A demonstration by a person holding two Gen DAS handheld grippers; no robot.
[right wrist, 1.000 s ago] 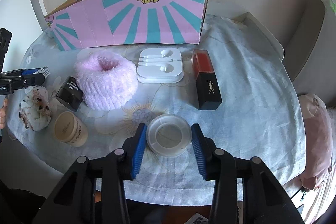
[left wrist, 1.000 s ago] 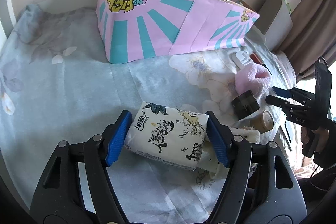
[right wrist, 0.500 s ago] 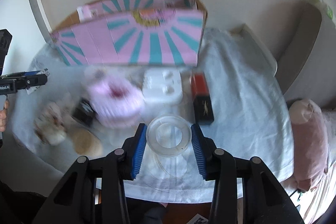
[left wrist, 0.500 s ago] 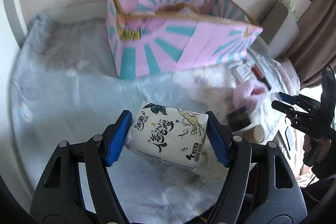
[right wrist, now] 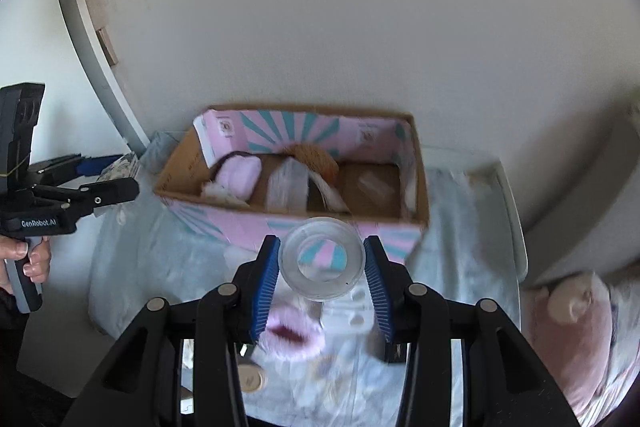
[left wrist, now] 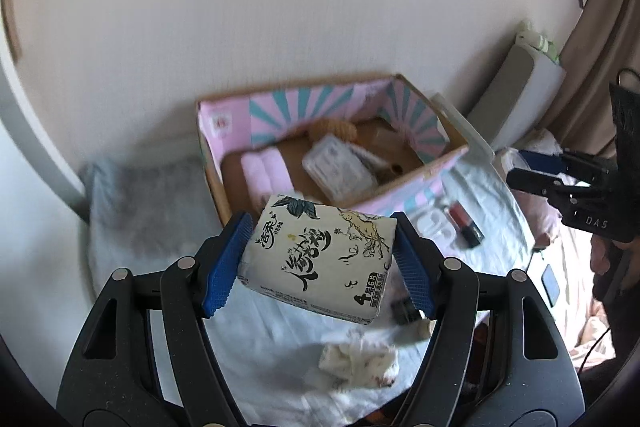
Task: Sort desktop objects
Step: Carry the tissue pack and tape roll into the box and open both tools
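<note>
My left gripper is shut on a white tissue pack with black writing, held in the air in front of the pink and teal cardboard box. My right gripper is shut on a clear round tape roll, held above the table just before the same box. The box is open on top and holds several things, among them a pink cloth and a white packet. Each gripper shows in the other's view, the right one and the left one.
On the floral cloth lie a crumpled tissue, a white earphone case, a red and black lipstick box, a pink fluffy scrunchie and a small tan jar. A wall stands close behind the box.
Both grippers have risen with their loads and now look down into the open box. The table objects lie farther below.
</note>
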